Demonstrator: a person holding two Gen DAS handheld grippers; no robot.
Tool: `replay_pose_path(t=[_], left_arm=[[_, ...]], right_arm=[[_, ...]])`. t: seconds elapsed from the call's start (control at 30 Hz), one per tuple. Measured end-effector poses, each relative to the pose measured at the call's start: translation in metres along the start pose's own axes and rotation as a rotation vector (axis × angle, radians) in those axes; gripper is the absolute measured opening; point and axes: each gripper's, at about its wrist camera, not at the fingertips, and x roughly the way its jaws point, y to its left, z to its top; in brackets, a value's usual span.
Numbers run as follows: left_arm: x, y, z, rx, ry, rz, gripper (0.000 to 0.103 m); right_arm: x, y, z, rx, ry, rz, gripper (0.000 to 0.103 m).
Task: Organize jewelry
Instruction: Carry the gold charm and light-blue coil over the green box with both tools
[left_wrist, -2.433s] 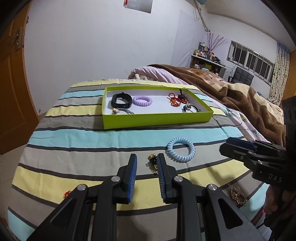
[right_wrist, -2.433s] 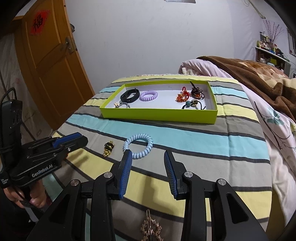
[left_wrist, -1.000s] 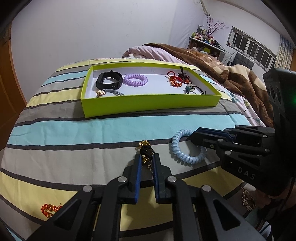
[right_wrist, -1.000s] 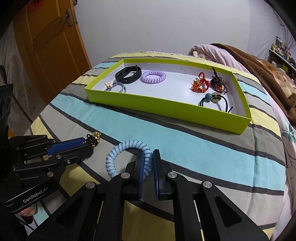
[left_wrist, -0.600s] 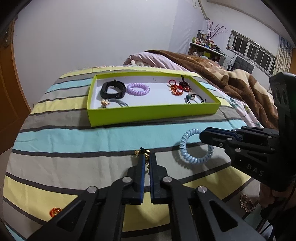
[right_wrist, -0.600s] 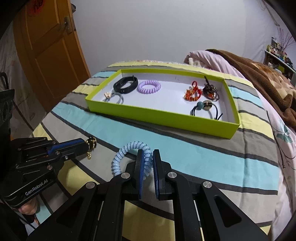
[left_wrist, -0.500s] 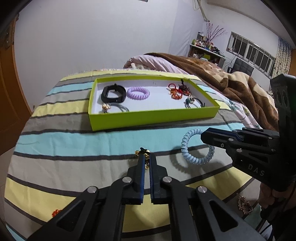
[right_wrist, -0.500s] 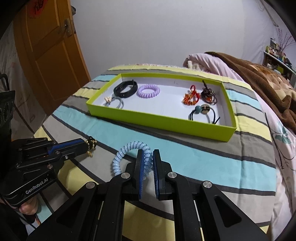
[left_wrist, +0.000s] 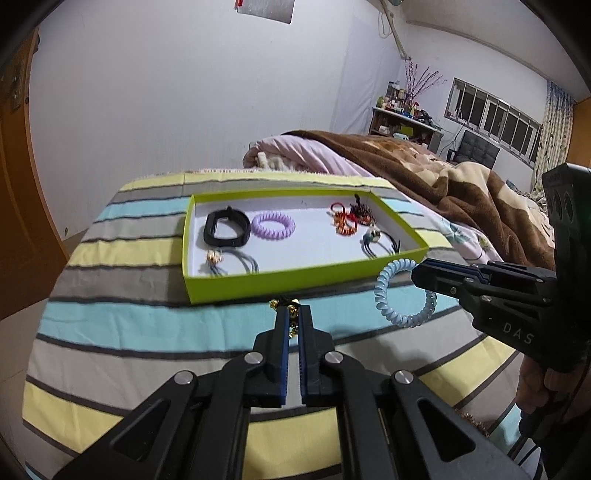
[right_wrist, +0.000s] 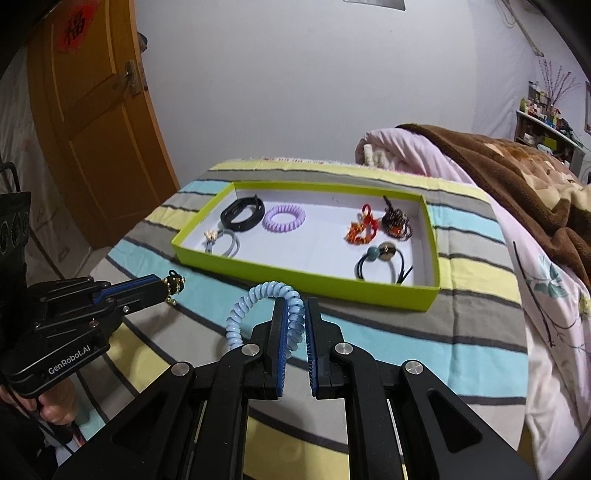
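Two pieces are lifted off the striped bed: the left gripper (left_wrist: 291, 321) clenches a gold-and-black charm (right_wrist: 173, 286), the right gripper (right_wrist: 295, 314) grasps a blue spiral hair tie (right_wrist: 258, 302). Next, I'd judge, both travel toward twelve o'clock over the green tray's (right_wrist: 306, 275) near wall. Only the right view shows the door (right_wrist: 99, 122).

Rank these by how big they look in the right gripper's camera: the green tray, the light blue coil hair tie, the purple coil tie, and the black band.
1. green tray, by far.
2. light blue coil hair tie, though it is nearest the camera, which enlarges it.
3. black band and purple coil tie: too alike to separate.
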Motion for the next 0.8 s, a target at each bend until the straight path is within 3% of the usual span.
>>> replay_pose_path(t=[0.47,0.8], left_arm=[[0.016,-0.001,0.048,0.036,-0.059,0.011,0.004],[0.055,-0.001,0.061,0.04,-0.036,0.028,0.005]], right_arm=[[0.01,-0.016,0.037,0.018,-0.042,-0.006,0.009],[0.055,-0.036,0.055,0.044,-0.001,-0.024,0.009]])
